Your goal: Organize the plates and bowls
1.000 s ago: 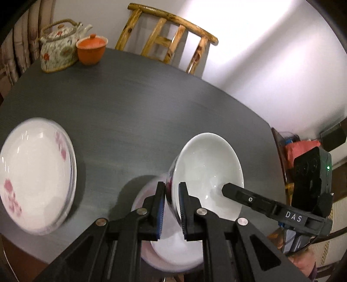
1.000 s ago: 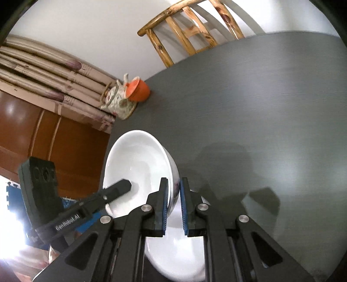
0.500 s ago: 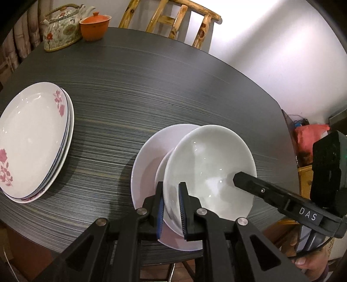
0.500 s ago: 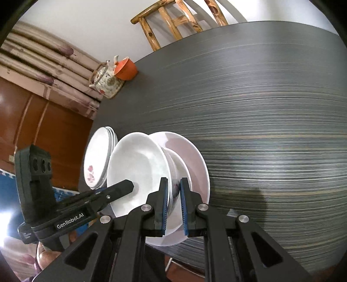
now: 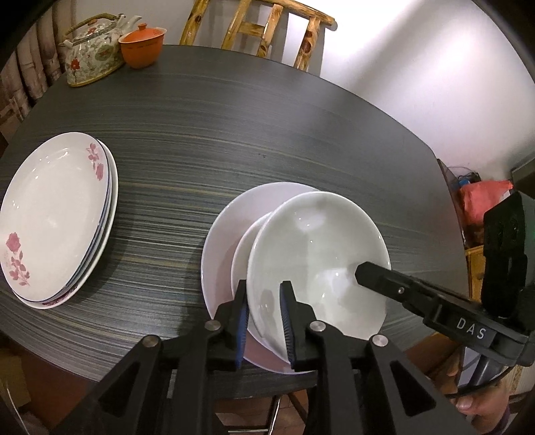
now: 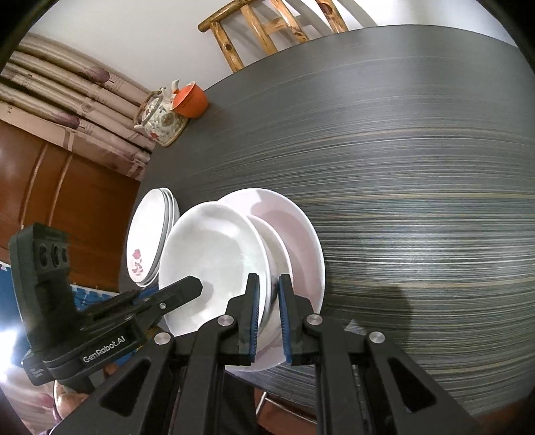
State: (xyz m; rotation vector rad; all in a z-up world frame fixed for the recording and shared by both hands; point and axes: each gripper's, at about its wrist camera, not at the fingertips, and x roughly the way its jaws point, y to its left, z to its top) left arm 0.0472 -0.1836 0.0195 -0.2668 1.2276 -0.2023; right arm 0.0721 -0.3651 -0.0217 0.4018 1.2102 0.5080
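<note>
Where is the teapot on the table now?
The teapot stands at the far left edge of the table in the left wrist view, touching or nearly touching the orange cup to its right, near the wooden chair.

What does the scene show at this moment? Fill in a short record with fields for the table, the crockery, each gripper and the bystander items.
table: dark round table
top bowl: white bowl, nested tilted in a second bowl on a pale plate
left gripper: jaws opening, bowl rim between them
right gripper: shut on the opposite rim
plate stack: flowered plates, at the table's left edge
far edge: floral teapot, orange lidded cup, wooden chair
</note>
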